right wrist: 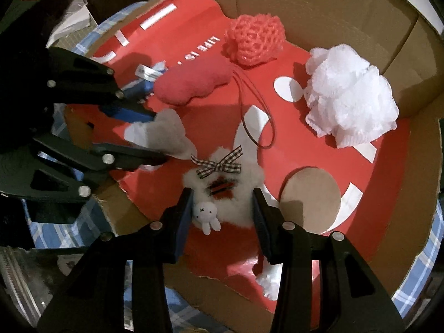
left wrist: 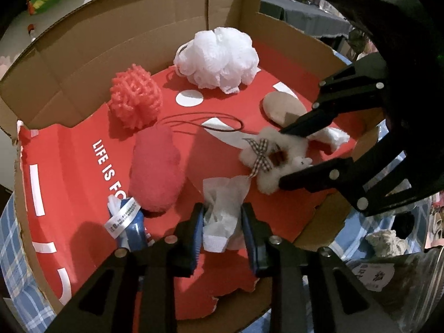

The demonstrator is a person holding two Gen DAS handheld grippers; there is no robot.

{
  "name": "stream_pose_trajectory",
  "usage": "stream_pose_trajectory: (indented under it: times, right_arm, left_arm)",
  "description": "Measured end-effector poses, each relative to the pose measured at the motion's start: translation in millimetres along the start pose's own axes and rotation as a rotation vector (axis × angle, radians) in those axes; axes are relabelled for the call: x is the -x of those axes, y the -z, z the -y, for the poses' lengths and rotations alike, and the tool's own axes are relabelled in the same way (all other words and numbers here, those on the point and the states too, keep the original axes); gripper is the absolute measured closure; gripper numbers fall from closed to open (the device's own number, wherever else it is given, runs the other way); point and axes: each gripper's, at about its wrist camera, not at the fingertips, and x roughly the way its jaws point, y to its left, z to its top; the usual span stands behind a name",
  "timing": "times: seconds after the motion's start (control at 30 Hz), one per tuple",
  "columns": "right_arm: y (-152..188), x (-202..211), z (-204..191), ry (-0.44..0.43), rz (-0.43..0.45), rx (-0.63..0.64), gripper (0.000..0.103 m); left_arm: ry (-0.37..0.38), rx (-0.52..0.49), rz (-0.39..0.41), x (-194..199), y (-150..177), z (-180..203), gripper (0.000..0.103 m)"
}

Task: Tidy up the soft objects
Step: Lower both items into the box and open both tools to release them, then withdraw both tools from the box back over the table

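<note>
Where the left gripper (left wrist: pixel 222 227) crosses the bottom of its own view, it hides the lower end of the white sock (left wrist: pixel 222 208) it carries; the sock's far end is free and crumpled. A blue packet (left wrist: pixel 133 227) with a printed white band lies partly under the pink plush cushion (left wrist: pixel 156 169), its label too small to read. White lettering on the red box floor (left wrist: pixel 83 166) is cut off by the cushion after "LIFE IS FO".

Left jaws: narrowed, pads pressing both sides of the sock. Right gripper (right wrist: pixel 222 216): jaws wide apart, straddling the white fluffy toy (right wrist: pixel 227 188) with a checked bow and small rabbit figure; the pads appear to touch its fur at both sides, but a firm squeeze cannot be confirmed.

Inside the cardboard box (left wrist: pixel 83 55), on its floor: coral mesh pouf (left wrist: pixel 136 98) and white mesh pouf (left wrist: pixel 219 58) near the back wall, well apart from the toy; a thin dark cord loop (left wrist: pixel 211 122) between them. Blue plaid cloth (right wrist: pixel 416 285) shows under the box. Background cluttered, dim.
</note>
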Motion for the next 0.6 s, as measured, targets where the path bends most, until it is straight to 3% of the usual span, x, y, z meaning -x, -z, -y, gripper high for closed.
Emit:
stream_pose_trajectory:
  times: [0.07,0.17,0.37,0.6]
  right_arm:
    - [0.6,-1.3,0.6,0.001,-0.005,0.002,0.062]
    - [-1.6,-0.5,-0.2,0.016,-0.001,0.002,0.054]
    - [-4.6,8.4,-0.7,0.049,0.014,0.002,0.051]
    - [5.2,48.6,-5.8,0.086,0.100,-0.047,0.040]
  left_arm:
    - [0.000,-0.001,0.000,-1.6,0.4,-0.3,0.064]
    - [-0.004,-0.001,0.000,-2.9,0.6,0.3,0.054]
    - [-0.021,-0.011,0.017,5.0,3.1,3.9,0.046]
    - [-0.061,0.005,0.106,39.8,7.9,7.1,0.029]
